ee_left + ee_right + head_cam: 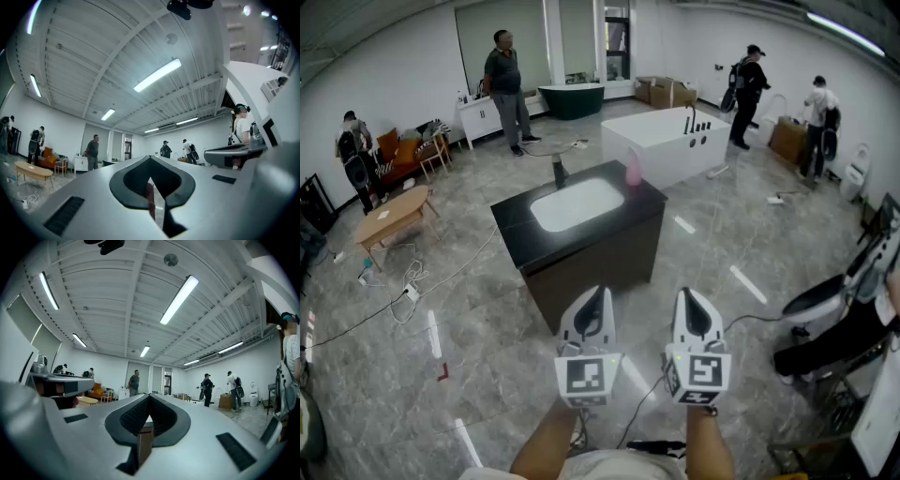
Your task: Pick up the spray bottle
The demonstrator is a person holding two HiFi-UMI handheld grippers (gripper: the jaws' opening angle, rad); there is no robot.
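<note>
While both tools are hanging on the near side of a black vanity (517, 228), the pink bottle (634, 170) is standing upright on its far right corner, just right of the white basin (577, 203) and well apart from either tool. The left gripper (596, 292) and the right gripper (690, 292) are riding side by side over the floor, each with its jaws pressed together and nothing between them, both pointing roughly level toward the cabinet. The step in hand is looking like the approach, with the pickup itself not yet begun. The right gripper is sitting on the bottle's side of the scene, so it is probably the better choice, coming round the vanity's right edge and not reaching across the basin. Its jaws are going to need spreading well before arrival, wide enough to pass either side of the body. A level entry below the spray head is looking safest, with the jaws closing squarely on the middle of the body. The bottle is standing close to the counter's far edge, so a nudge from a closed or half-open tip is risking a topple onto the floor. The faucet (559, 172) is standing to the far left of the basin, clear of that path. Several people are working far off by a white tub (661, 145).
</note>
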